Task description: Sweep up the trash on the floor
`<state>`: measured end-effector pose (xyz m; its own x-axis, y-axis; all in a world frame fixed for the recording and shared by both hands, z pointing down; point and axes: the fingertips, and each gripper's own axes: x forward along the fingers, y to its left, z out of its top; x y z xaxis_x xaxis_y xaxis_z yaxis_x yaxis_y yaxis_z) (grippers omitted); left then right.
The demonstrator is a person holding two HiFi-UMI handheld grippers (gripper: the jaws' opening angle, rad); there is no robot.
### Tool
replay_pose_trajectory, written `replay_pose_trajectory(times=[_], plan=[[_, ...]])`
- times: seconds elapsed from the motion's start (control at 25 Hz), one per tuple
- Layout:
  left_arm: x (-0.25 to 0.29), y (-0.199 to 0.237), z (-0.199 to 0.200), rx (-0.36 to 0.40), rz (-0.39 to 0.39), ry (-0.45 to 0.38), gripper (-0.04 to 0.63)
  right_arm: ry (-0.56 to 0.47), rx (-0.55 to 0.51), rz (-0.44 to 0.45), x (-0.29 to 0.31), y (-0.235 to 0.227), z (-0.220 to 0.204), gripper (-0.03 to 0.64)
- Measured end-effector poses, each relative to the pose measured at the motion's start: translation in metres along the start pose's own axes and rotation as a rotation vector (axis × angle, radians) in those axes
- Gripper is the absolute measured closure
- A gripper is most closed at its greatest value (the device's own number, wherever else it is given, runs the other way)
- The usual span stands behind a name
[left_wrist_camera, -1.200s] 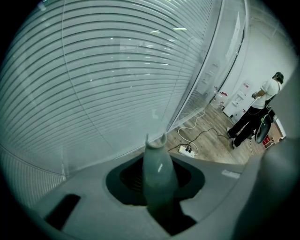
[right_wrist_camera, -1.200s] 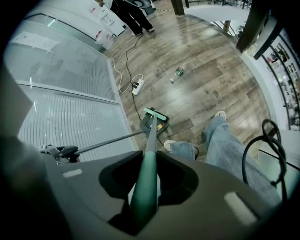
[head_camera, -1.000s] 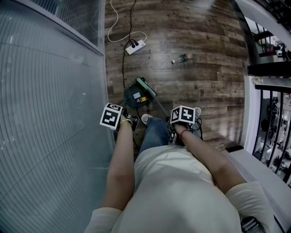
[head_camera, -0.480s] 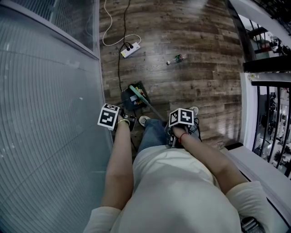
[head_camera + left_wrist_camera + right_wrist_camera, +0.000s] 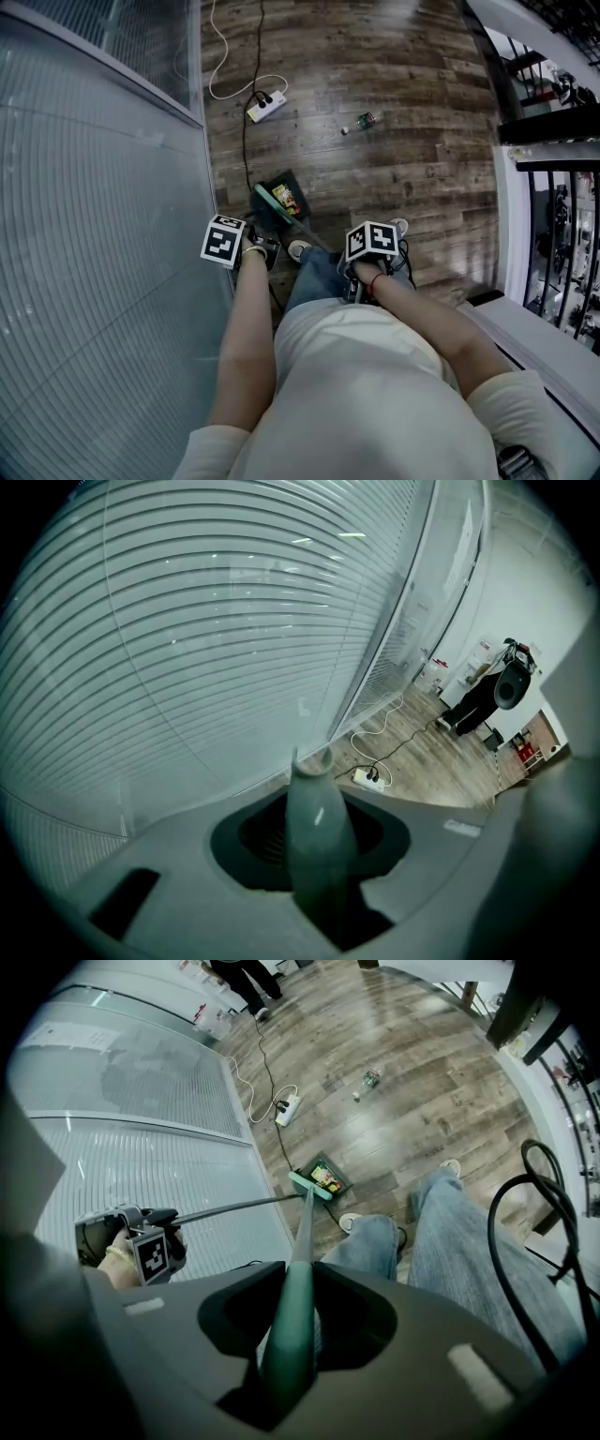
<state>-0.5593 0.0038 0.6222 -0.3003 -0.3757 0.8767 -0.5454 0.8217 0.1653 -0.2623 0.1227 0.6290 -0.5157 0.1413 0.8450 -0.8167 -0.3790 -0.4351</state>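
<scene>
left gripper (image 5: 315, 883) was clamped on the pale top end of the dustpan handle (image 5: 312, 817), jaws tight on both sides, w/ the ribbed glass wall (image 5: 187, 649) filling the view behind it. right gripper (image 5: 289, 1354) was shut round the green broom handle (image 5: 298, 1279), which ran away to the broom head (image 5: 307, 1188) at 12 o'clock in the right gripper view.

in the head view i saw the dark dustpan (image 5: 281, 181) on the wood floor (image 5: 403, 187) at 12 o'clock from the person's shoe (image 5: 300, 247), close to the foot of the glass wall. colourful trash (image 5: 286, 199) lay inside the pan, and the green broom head sat along its near edge, touching or just beside it; couldn't tell which.

a bottle (image 5: 366, 120) lay on the floor at 1 o'clock from the dustpan, well apart from it, w/ a small pale bit (image 5: 344, 130) just beside it at 8 o'clock. a white power strip (image 5: 261, 107) lay at 12 o'clock from the pan, near the wall, w/ a white cable (image 5: 217, 66) looping away beyond it.

left gripper was at 9 o'clock of the right one, w/ a jeans leg (image 5: 319, 272) between them.
</scene>
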Motion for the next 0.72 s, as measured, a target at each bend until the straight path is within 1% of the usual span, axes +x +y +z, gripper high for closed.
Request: replay_pose_trajectory(times=[0.24, 0.44, 0.6, 0.72], plan=[[0.000, 0.008, 0.005, -0.006, -0.009, 0.009, 0.500, -0.002, 0.006, 0.011, -0.012, 0.005, 0.002, 0.520], [-0.001, 0.010, 0.006, 0.014, -0.024, 0.023, 0.500, -0.009, -0.015, 0.011, -0.030, 0.002, 0.009, 0.520], [-0.001, 0.011, 0.007, 0.007, -0.023, 0.033, 0.500, -0.037, -0.025, 0.022, -0.047, -0.001, 0.021, 0.520], [0.000, 0.012, 0.006, -0.003, -0.019, 0.034, 0.502, -0.073, -0.005, 0.040, -0.060, -0.006, 0.035, 0.520]])
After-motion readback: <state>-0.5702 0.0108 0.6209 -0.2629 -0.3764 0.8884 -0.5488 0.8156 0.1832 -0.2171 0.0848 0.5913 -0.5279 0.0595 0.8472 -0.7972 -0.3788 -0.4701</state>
